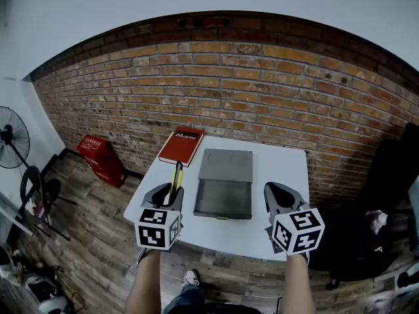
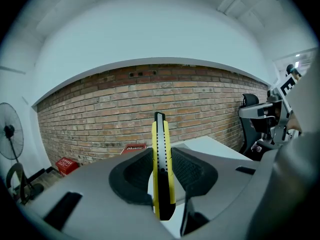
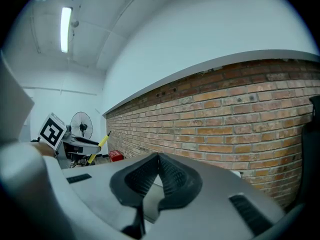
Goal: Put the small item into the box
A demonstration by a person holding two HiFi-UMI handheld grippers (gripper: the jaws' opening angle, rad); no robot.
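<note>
My left tongs clamp the yellow utility knife upright over the near worktop edge, outside the box; my right tongs are pressed together on nothing; the grey box lies open between them; a red book sits beyond.

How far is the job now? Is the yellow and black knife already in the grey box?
Not yet. Done: the yellow and black utility knife is picked up, clamped upright in the left gripper. In hand: it is held left of the open grey box, not over it. Left: carry it over the box and release. The right gripper is shut and empty.
</note>
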